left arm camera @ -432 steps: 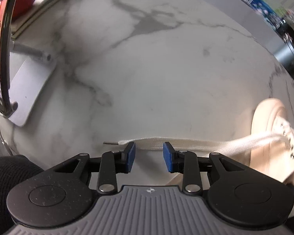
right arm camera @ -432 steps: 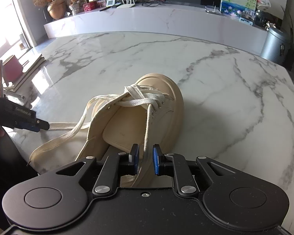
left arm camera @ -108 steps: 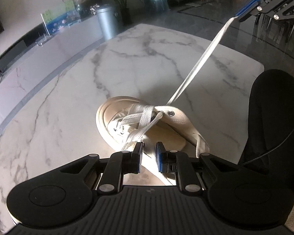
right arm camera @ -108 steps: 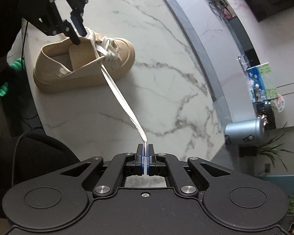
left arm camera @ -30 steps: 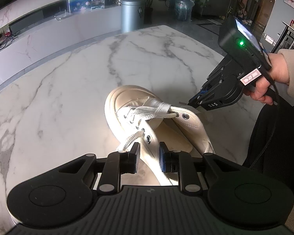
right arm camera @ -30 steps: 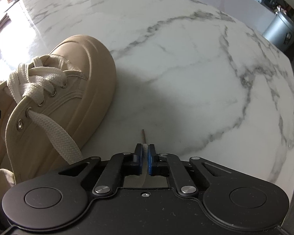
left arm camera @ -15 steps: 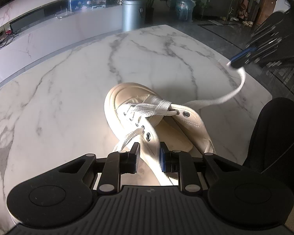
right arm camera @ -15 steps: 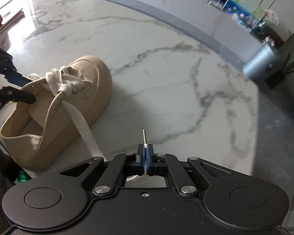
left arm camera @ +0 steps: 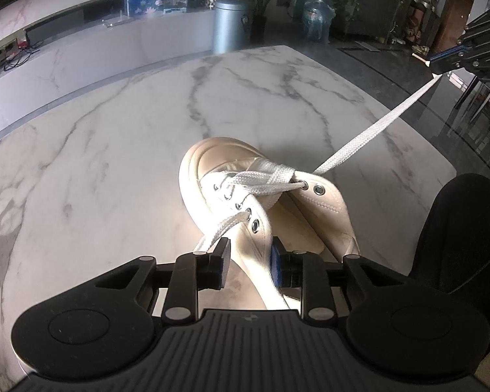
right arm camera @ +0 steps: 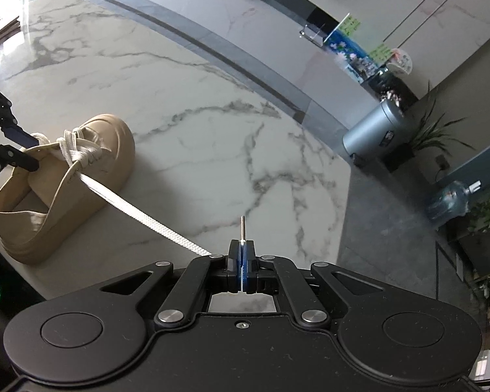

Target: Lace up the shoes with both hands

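Right hand-held gripper pinches the taut white lace; the left one, jaws just widening, straddles the beige shoe's side.

The shoe's heel is hidden behind the left hand-held gripper; the picture's edge crops the right hand-held gripper.

Marble table open from 12 to 3 o'clock of shoe; taut lace bars the 4 o'clock side, left gripper the 9 o'clock.
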Available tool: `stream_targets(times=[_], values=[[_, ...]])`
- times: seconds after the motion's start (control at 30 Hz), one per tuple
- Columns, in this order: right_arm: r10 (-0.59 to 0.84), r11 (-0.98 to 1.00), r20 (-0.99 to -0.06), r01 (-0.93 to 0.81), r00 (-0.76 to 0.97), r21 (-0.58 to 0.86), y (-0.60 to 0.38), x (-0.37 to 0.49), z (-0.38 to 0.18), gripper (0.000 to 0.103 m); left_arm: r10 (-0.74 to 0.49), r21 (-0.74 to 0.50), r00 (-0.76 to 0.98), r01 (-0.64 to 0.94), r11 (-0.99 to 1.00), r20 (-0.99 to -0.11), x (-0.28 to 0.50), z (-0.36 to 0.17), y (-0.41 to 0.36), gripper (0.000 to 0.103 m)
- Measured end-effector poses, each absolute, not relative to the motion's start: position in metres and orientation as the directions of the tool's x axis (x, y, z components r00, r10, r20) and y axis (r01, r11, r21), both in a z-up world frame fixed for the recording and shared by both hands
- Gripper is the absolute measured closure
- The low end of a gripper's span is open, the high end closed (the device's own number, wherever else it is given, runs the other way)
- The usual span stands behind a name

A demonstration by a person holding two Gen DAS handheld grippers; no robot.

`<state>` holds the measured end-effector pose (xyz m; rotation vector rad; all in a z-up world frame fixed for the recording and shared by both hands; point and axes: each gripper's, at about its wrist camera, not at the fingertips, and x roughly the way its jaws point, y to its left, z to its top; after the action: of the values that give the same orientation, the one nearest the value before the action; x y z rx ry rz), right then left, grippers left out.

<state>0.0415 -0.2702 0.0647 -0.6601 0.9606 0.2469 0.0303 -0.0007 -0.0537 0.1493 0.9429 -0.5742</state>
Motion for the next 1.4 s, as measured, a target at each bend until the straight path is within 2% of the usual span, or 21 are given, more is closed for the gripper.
stream_targets(times=[0.2, 0.43, 0.63, 0.77, 1.13, 1.2, 1.4], values=[[-0.052, 0.767, -0.821, -0.503, 0.569, -0.398, -0.266, 0.039, 0.071, 0.103, -0.406, -0.138, 0.446, 0.521, 0.843, -0.797, 0.031, -0.052, 0.001, 0.079], [0.173, 0.69, -0.836, -0.67, 0.521, -0.274, -0.239, 0.032, 0.073, 0.103, -0.5, -0.188, 0.437, 0.583, 0.79, -0.747, 0.023, -0.034, 0.008, 0.079], [0.32, 0.591, -0.838, -0.784, 0.441, -0.187, -0.209, 0.034, 0.055, 0.103, -0.526, -0.161, 0.419, 0.649, 0.743, -0.74, 0.017, -0.022, 0.011, 0.079], [0.401, 0.511, -0.84, -0.85, 0.366, -0.126, -0.187, 0.036, 0.038, 0.103, -0.541, -0.17, 0.403, 0.665, 0.728, -0.738, 0.02, -0.022, 0.017, 0.074], [0.447, 0.419, -0.865, -0.907, 0.229, -0.024, -0.16, 0.044, 0.003, 0.103, -0.558, -0.139, 0.378, 0.724, 0.675, -0.739, 0.036, -0.032, 0.019, 0.075], [0.448, 0.411, -0.868, -0.911, 0.215, -0.014, -0.158, 0.044, -0.003, 0.103, -0.57, -0.155, 0.353, 0.737, 0.658, -0.742, 0.038, -0.034, 0.018, 0.08], [0.473, 0.416, -0.858, -0.909, 0.199, 0.018, -0.158, 0.048, -0.01, 0.103, -0.61, -0.205, 0.29, 0.764, 0.611, -0.737, 0.044, -0.04, 0.014, 0.081]])
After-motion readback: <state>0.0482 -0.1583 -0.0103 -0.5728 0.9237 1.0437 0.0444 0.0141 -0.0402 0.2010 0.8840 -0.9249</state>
